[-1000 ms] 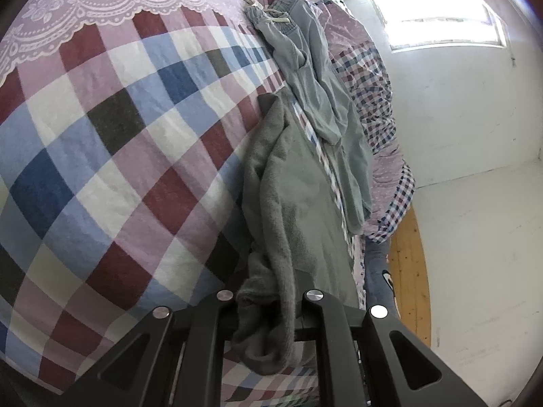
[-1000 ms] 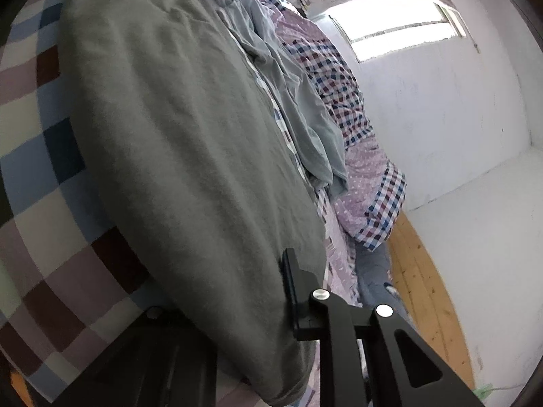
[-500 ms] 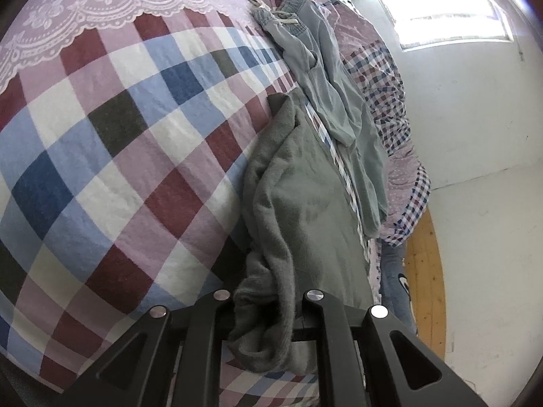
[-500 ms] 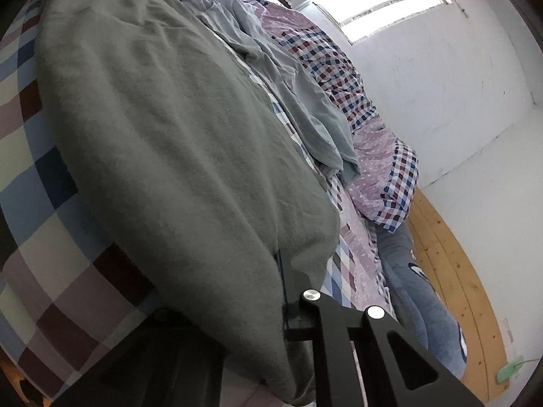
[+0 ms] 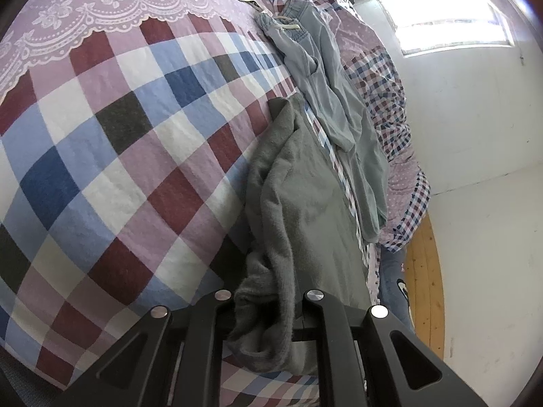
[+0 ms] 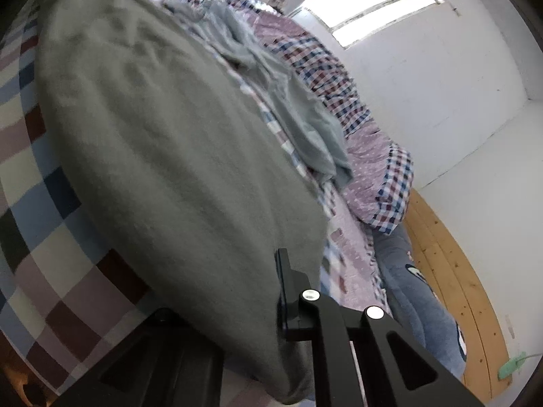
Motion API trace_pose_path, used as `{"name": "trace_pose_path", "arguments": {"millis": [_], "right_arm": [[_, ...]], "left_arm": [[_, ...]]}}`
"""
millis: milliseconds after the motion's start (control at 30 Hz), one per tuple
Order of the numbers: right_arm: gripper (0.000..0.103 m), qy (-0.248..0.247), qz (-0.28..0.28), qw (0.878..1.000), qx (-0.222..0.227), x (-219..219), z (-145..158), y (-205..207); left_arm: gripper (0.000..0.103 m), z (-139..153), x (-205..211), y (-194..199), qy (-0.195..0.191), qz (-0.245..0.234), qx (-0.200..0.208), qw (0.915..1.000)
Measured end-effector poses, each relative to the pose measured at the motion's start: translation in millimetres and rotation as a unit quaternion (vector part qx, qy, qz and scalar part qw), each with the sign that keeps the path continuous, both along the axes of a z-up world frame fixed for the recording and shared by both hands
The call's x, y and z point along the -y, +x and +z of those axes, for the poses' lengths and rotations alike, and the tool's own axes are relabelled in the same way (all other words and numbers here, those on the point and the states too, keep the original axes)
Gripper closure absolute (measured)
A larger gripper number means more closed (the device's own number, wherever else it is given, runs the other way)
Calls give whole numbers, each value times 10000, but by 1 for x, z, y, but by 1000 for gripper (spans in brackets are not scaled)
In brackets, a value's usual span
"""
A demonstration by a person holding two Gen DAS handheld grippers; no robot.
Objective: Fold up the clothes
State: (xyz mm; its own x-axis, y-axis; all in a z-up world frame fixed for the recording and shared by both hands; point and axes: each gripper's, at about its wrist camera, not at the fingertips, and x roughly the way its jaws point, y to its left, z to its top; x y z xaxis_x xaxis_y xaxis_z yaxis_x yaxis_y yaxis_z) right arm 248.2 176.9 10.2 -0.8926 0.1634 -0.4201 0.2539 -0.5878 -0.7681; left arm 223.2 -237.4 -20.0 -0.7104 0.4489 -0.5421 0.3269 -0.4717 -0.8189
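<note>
Clamped in the left gripper (image 5: 268, 308): a bunched edge of the grey-green fleece garment (image 5: 305, 210), wadded between the two black fingers (image 5: 203, 332) and drooping below them in a loose fold. From that pinch, running away up the right part of the left wrist view, crumpled along its left edge, flatter towards the right. Spread underneath, the large-check quilt in red, blue, white and mauve (image 5: 112, 156), with a lilac lace-printed border (image 5: 101, 10) at the far end.

Just right of the fleece, lying lengthwise, a pair of pale blue-grey drawstring trousers (image 5: 325, 95), waistband at the far end, separated from the fleece by a narrow strip of quilt. Beyond those, a heap of small-check bedding (image 5: 383, 81) against the white wall (image 5: 475, 118).

Over to the right gripper (image 6: 237, 308): draped right across it, the same fleece (image 6: 163, 156), blurred, covering the left finger entirely; only the right finger (image 6: 288, 291) clear of the cloth, touching its near edge. Grip there — cannot tell, hidden under fabric. Both tools held low at the near edge of the bed, pointing along it towards the far end, side by side. Wooden floor (image 6: 454, 271) at lower right.
</note>
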Motion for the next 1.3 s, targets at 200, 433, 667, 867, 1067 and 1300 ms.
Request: {"name": "trace_pose_path", "arguments": {"millis": [200,433,667,867,1067,1300], "right_arm": [[97,-195,-37,9995,-265,-3,18,15],[97,-307,-119,9989,-328,-8,33,26],[97,-580,-247,9969,-463,-21,80,42],[97,-660,-168,9950,-725,-28,131,64],[97,-865,-100,9912,-995,-28,200,79],[96,-1264,-166,9866,-1018,-25,274,81]], "left_arm": [[92,11,-6,2,-77,-77,-185,9998],[93,31,-16,11,-52,-258,-775,9966],[93,53,-15,32,207,-315,-1349,9901],[93,83,-14,64,370,-359,-1761,9830],[93,148,-11,88,417,-342,-2436,9684],[93,235,-6,87,373,-459,-2954,9535]]}}
